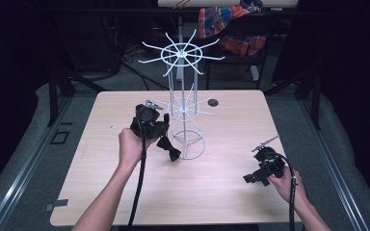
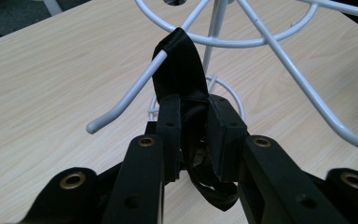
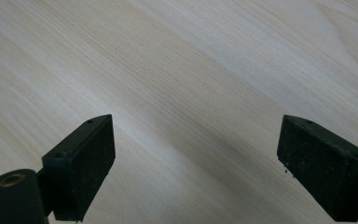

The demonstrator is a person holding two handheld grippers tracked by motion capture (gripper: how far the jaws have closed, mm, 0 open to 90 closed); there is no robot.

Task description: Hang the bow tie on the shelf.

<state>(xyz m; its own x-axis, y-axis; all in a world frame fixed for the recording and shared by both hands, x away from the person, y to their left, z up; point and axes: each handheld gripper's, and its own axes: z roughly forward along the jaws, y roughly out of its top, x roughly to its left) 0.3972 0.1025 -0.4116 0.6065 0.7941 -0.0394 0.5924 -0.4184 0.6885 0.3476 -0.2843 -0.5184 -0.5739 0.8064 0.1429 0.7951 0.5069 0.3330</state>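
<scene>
A white wire rack with two tiers of spokes stands at the middle of the wooden table. My left gripper is shut on a black bow tie, whose bow hangs below the jaws beside the rack's base ring. In the left gripper view my left gripper pinches the tie's black strap, which loops over a lower spoke of the rack. My right gripper rests low at the table's front right, open, and the right gripper has only bare wood between its pads.
A plaid cloth hangs over a chair behind the table. A small dark round hole sits in the tabletop behind the rack. Cables trail from both grippers toward the near edge. Grey floor surrounds the table.
</scene>
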